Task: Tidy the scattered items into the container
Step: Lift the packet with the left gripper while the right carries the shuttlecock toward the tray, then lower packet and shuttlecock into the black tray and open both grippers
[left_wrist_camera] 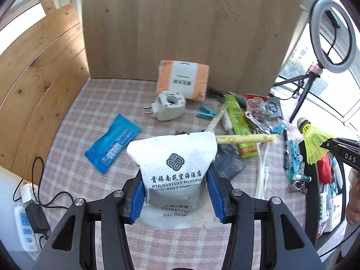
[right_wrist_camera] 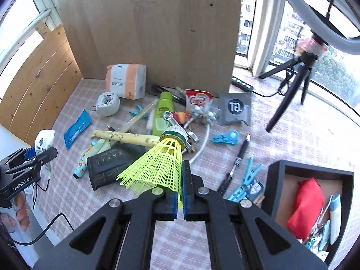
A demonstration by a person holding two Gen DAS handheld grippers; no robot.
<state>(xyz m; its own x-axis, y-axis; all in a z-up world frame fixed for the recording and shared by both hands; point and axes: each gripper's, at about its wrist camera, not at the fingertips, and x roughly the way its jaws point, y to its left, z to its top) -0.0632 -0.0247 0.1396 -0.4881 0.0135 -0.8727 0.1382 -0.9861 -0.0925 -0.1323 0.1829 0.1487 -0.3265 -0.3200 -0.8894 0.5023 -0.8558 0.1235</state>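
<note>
— Lettering first: what does the pouch in your left claw (left_wrist_camera: 175, 193) say?

— Your white pouch (left_wrist_camera: 174, 168) reads "BTG-NANYUAN WANGHAI Hotels & Resorts", with "Shower Cap Hair Band" lower down. The blue pads grip it on both sides and it is held clear above the checked counter (left_wrist_camera: 94, 112).

— And your right claw (right_wrist_camera: 180, 196)?

— Clenched on the skirt of the yellow-green shuttlecock (right_wrist_camera: 157, 168), cork end pointing to twelve o'clock. Its arm shows "DAS" in the left view; the left one shows "GenRobot.AI" in the right view.

— Where is the container?

— The black box (right_wrist_camera: 276, 180) sits at four o'clock in your right view, already holding a red pouch (right_wrist_camera: 303, 209) and small items.

— Other print in the pile?

— A grey sachet (right_wrist_camera: 236, 110) marked "GT" at one o'clock, and a red-and-white packet (right_wrist_camera: 198, 100) at twelve whose word looks like "Coffee", though I cannot read it surely. The orange-and-white tissue pack (right_wrist_camera: 126, 81) at eleven carries Chinese characters too small to read.
</note>
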